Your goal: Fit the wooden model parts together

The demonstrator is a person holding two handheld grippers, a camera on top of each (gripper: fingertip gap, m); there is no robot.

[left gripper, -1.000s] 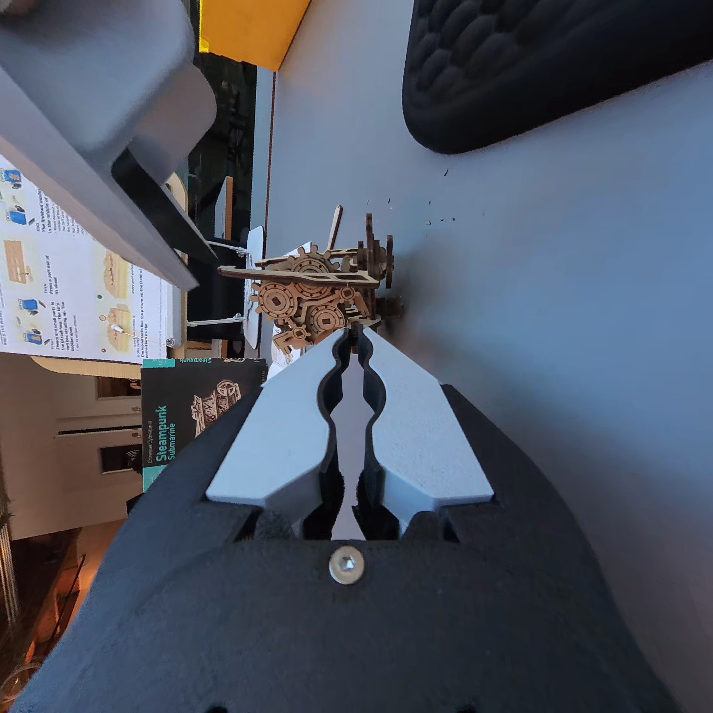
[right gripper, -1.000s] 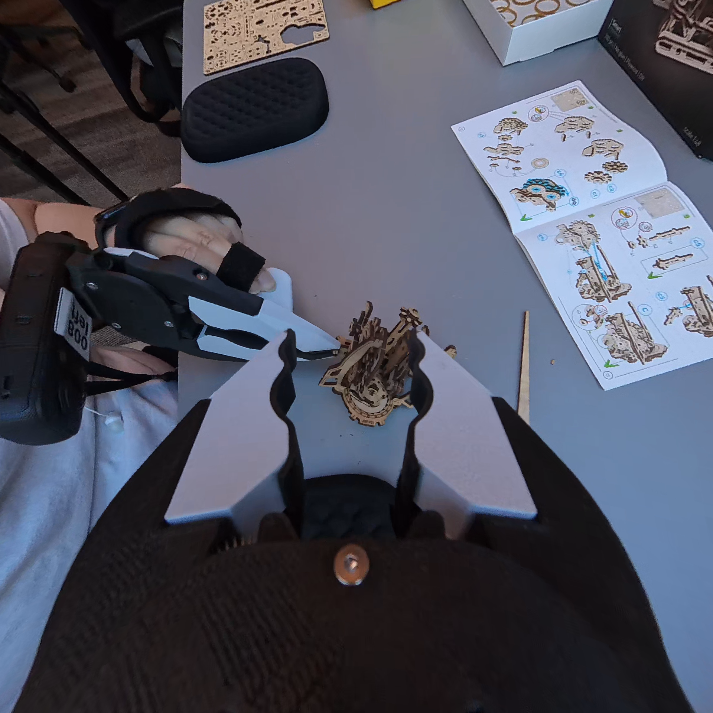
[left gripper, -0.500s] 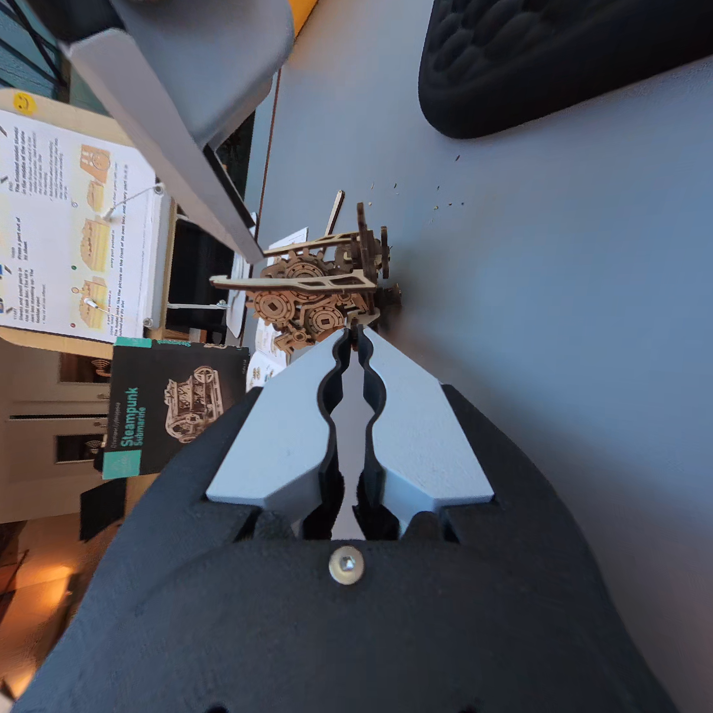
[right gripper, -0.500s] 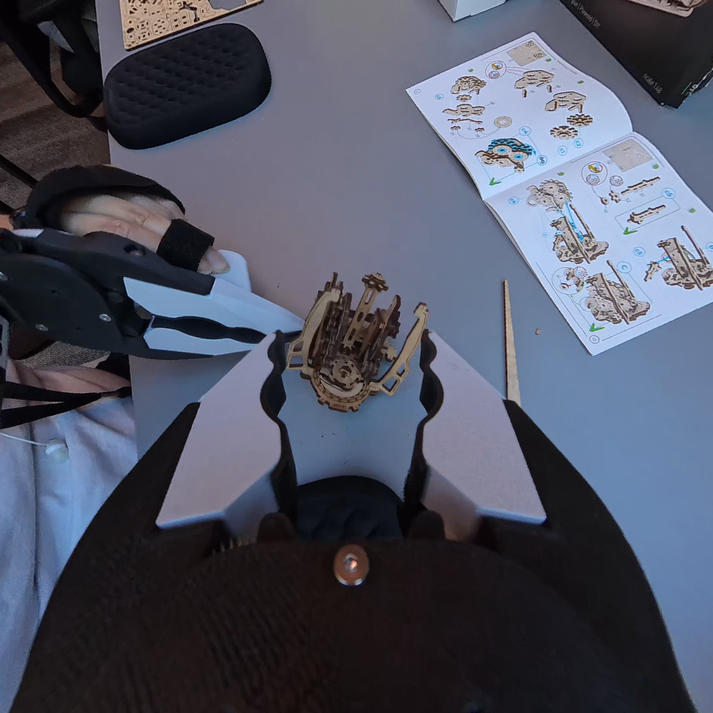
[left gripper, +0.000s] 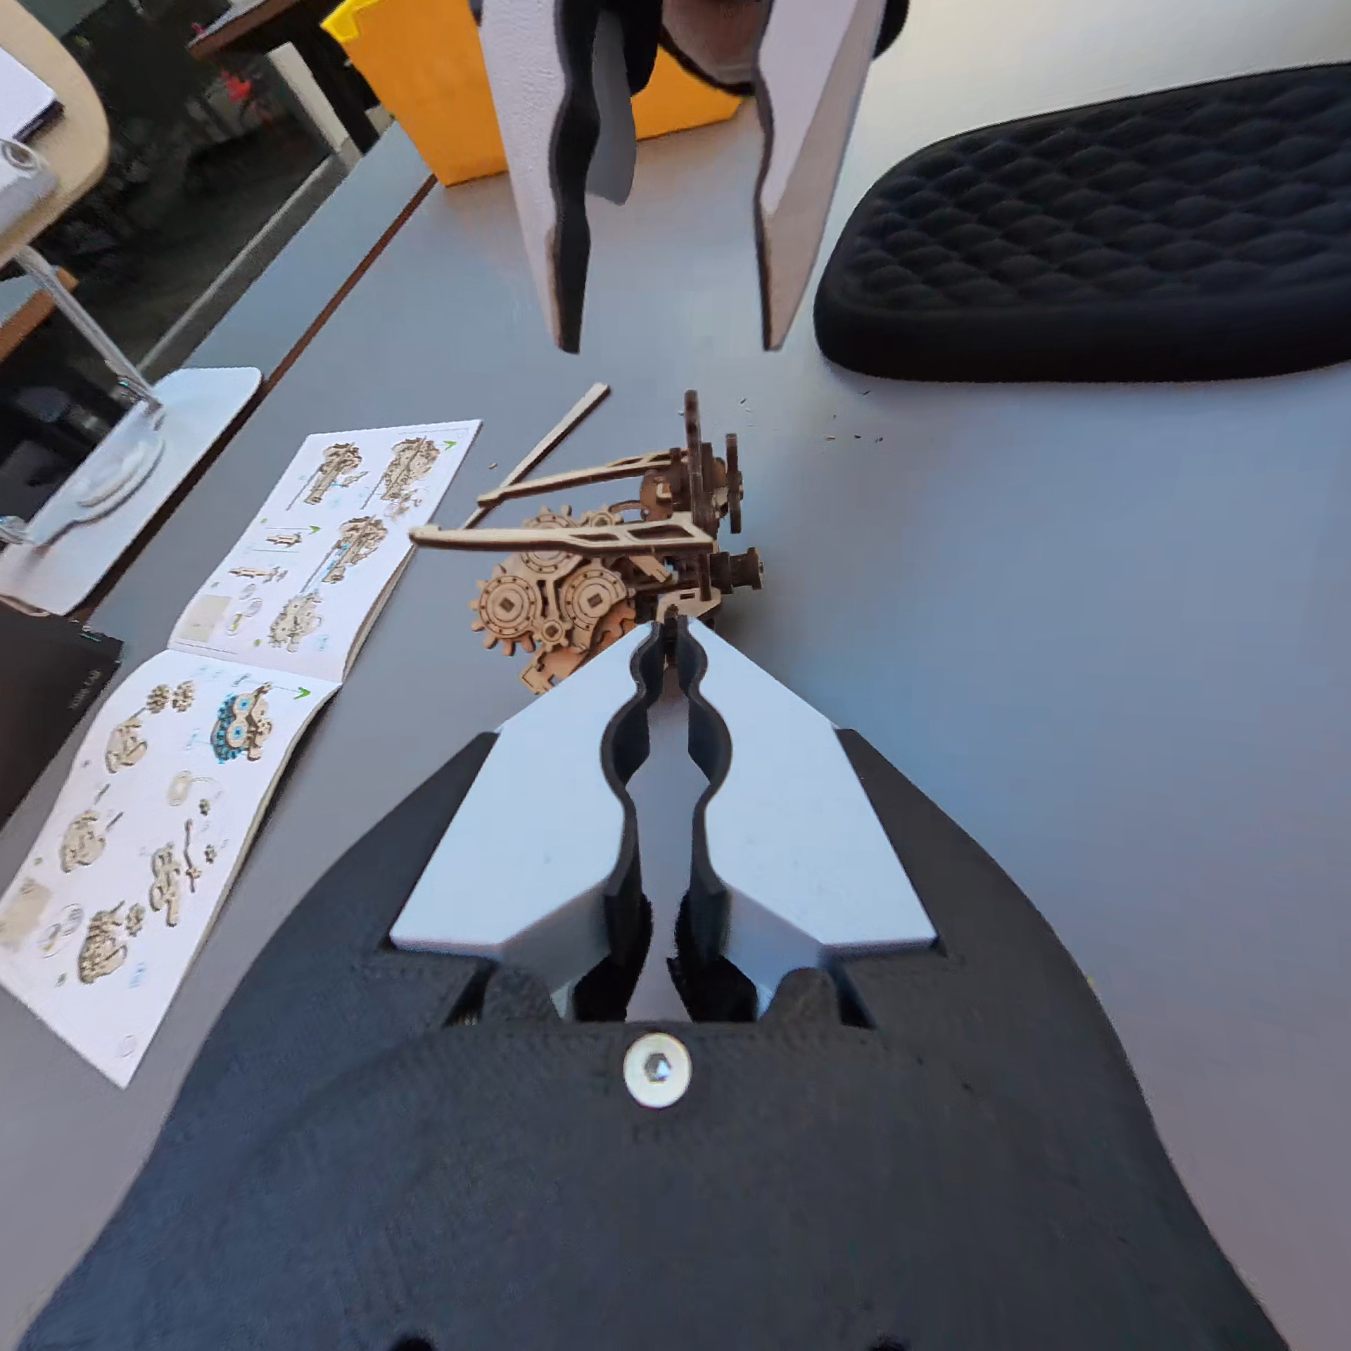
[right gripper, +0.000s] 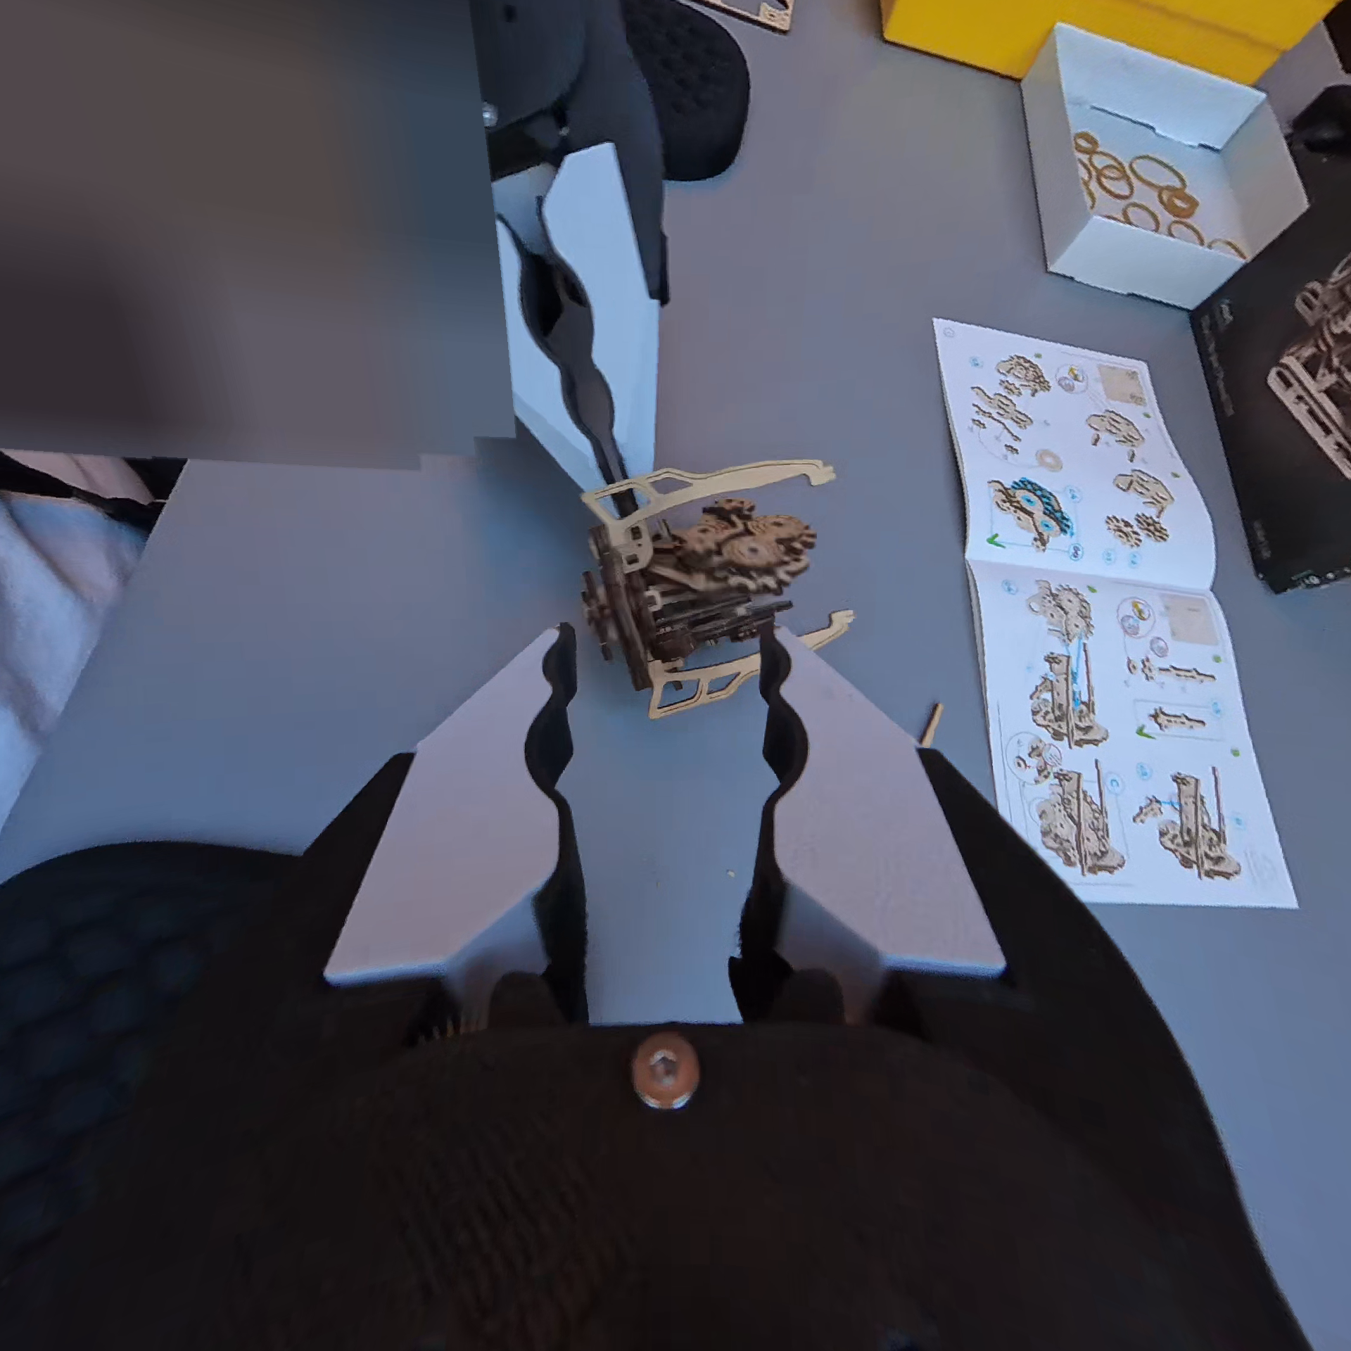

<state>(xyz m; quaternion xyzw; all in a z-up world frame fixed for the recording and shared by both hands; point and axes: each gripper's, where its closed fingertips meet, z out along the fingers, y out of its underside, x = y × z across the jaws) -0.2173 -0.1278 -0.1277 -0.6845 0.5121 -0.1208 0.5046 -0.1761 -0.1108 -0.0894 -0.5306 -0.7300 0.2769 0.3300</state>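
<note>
The wooden gear model (left gripper: pixel 585 585), with several cogs and two long curved arms, sits low over the grey table. My left gripper (left gripper: pixel 669 630) is shut on a thin tab at its near edge. In the right wrist view the model (right gripper: pixel 702 570) lies just ahead of my right gripper (right gripper: pixel 665 637), which is open and empty, with its right fingertip (right gripper: pixel 773 661) over the model's lower arm. The left gripper (right gripper: pixel 621 475) comes in from the far side there. The right gripper (left gripper: pixel 669 343) hangs open above and behind the model in the left wrist view.
A loose wooden stick (left gripper: pixel 555 431) lies beside the model and an open instruction booklet (right gripper: pixel 1096 621) lies beyond it. A black padded rest (left gripper: pixel 1096 234), a yellow box (left gripper: pixel 453 95), a white box of rings (right gripper: pixel 1111 234), a black product box (right gripper: pixel 1287 409) and a lamp base (left gripper: pixel 124 453) ring the work area.
My left gripper has rolled with the model still held, so the model's arms now lie level. My right gripper has swung round to face the left one, still open.
</note>
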